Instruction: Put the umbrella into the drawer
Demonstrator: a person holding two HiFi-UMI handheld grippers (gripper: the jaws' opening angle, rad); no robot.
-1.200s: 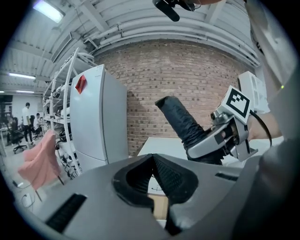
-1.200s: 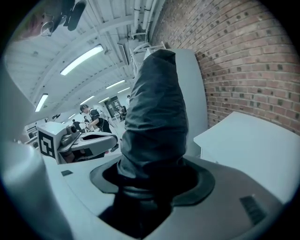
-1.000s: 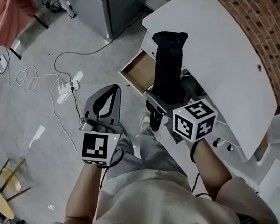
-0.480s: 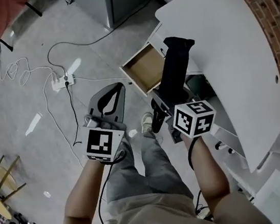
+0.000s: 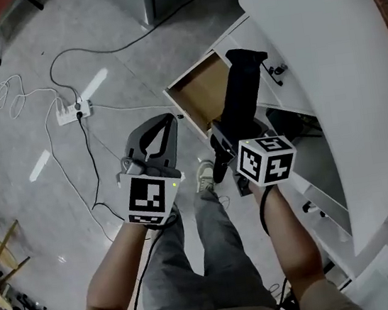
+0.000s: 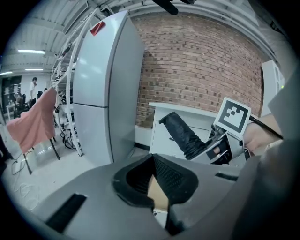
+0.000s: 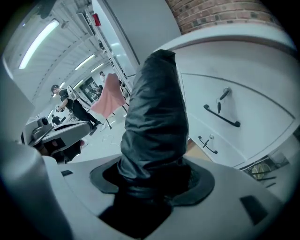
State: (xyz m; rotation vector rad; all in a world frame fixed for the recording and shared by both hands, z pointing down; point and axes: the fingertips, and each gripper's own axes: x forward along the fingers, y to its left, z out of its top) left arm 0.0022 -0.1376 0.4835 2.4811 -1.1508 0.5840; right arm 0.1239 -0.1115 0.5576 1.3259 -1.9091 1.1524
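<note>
Umbrella (image 5: 242, 97) clamped in right gripper (image 5: 222, 138) fingers by open drawer (image 5: 200, 94); left gripper (image 5: 166, 121) fingers closed.

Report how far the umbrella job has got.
Done: the drawer is pulled open, and the right gripper has its jaws shut on the folded umbrella. In hand: the umbrella is held up close to the drawer, not inside it. Left: lower it in and let go. The left gripper is shut and empty.
</note>
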